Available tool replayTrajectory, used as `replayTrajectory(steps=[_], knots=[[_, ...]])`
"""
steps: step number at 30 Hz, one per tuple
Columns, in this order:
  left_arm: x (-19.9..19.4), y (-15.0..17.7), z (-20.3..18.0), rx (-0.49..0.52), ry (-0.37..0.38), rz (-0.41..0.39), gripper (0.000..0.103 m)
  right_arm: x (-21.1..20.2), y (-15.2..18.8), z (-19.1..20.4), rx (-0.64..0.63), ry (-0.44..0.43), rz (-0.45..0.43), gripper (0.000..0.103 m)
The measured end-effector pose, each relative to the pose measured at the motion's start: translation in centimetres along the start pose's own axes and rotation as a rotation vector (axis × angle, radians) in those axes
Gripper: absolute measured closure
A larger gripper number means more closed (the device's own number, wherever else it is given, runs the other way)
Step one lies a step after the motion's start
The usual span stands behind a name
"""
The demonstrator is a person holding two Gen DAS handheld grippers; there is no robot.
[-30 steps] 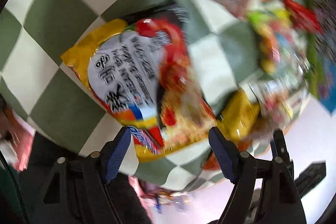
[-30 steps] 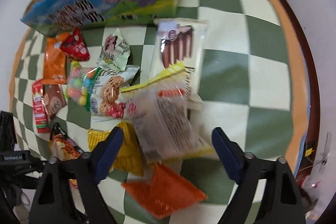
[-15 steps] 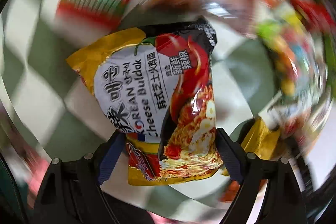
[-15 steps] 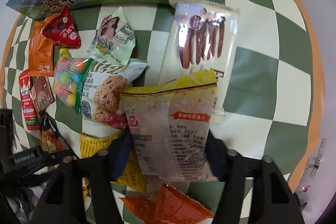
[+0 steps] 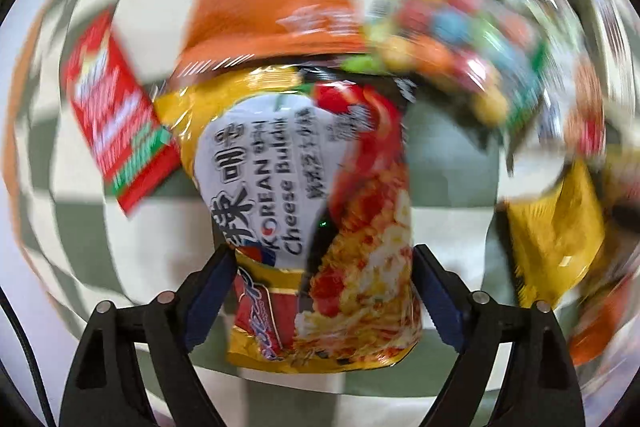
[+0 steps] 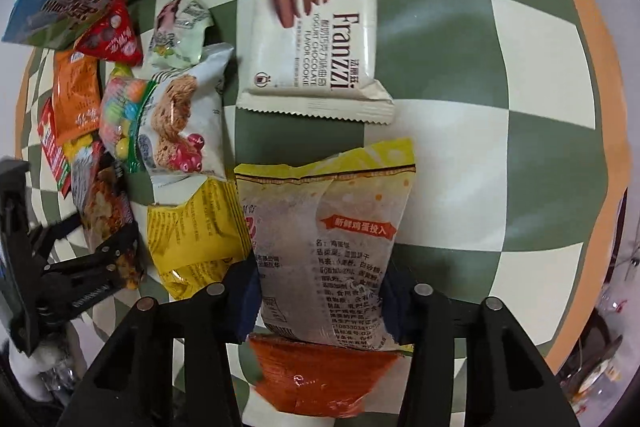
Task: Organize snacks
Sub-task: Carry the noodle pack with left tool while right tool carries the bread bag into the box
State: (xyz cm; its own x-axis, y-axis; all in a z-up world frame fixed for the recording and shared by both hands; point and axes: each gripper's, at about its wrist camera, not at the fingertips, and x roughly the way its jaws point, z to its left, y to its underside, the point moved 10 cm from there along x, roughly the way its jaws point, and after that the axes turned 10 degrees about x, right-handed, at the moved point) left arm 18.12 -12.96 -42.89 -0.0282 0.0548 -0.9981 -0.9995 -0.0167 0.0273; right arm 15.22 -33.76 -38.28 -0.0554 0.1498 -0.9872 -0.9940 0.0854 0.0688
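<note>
The noodle pack [image 5: 316, 211] is a soft, crinkly bag, and it looks light. The noodles inside would likely snap if squeezed too hard, and the shiny wrap may slip, so the best place to hold it is across its lower part, where it is widest. That is where the left gripper [image 5: 322, 291] has it: the two blue pads press on both sides of the pack, and the pack sits above the green and white checked desk [image 5: 452, 163]. This view is blurry, so the other snacks around it are hard to name. The egg cake bag [image 6: 326, 247] is soft and puffy too, light, and easy to squash. The right gripper [image 6: 320, 297] is closed on its lower end, one pad on each side, and the bag bulges a bit between them. Under it lies an orange pack [image 6: 324, 379]. Just beside it is a yellow bag [image 6: 196, 231], and farther up lies the Franzzi cookie pack [image 6: 320, 27], apart from the egg cake bag.
</note>
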Motion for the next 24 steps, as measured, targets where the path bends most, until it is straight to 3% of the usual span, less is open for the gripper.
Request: replayTrajectory(steps=[4,7,9,10,11,15,17,19,21,24], knots=[[0.5,1.8,1.5,-0.331,0.239,0.0,0.014,0.4,-0.2,-0.7,0.042,-0.003,0.007,0.041],[1.5,1.6,1.7,-0.408,0.302,0.002,0.013,0.2,-1.4,-0.4,0.056,0.023,0.011,0.037],[3.3,1.6,3.6,-0.371,0.286,-0.001,0.016,-0.1,-1.9,-0.4,0.063,0.059,0.007,0.038],[2.7,0.1,4.2,-0.309,0.254,-0.009,0.017,-0.3,-2.0,-0.5,0.064,0.081,0.005,0.041],[2.5,-0.2,3.8,-0.251,0.227,-0.016,0.017,-0.5,-2.0,-0.5,0.055,0.104,-0.001,0.049],[0.5,-1.1,0.2,0.134,0.049,-0.108,0.017,-1.6,-2.2,-1.0,0.081,0.147,-0.032,0.054],[0.8,-0.2,-0.9,0.235,0.029,-0.109,0.016,-2.3,-2.3,-1.0,0.121,0.122,-0.042,0.054],[2.1,-1.0,-1.9,0.225,0.054,-0.077,0.015,-2.4,-2.5,-1.1,0.136,0.094,-0.039,0.052],[3.7,-1.8,-0.4,0.168,0.1,-0.058,0.012,-2.0,-2.4,-1.3,0.157,0.067,-0.014,0.034],[3.3,-2.1,1.4,0.083,0.174,-0.055,0.01,-1.5,-1.9,-1.9,0.159,0.06,-0.009,0.028]])
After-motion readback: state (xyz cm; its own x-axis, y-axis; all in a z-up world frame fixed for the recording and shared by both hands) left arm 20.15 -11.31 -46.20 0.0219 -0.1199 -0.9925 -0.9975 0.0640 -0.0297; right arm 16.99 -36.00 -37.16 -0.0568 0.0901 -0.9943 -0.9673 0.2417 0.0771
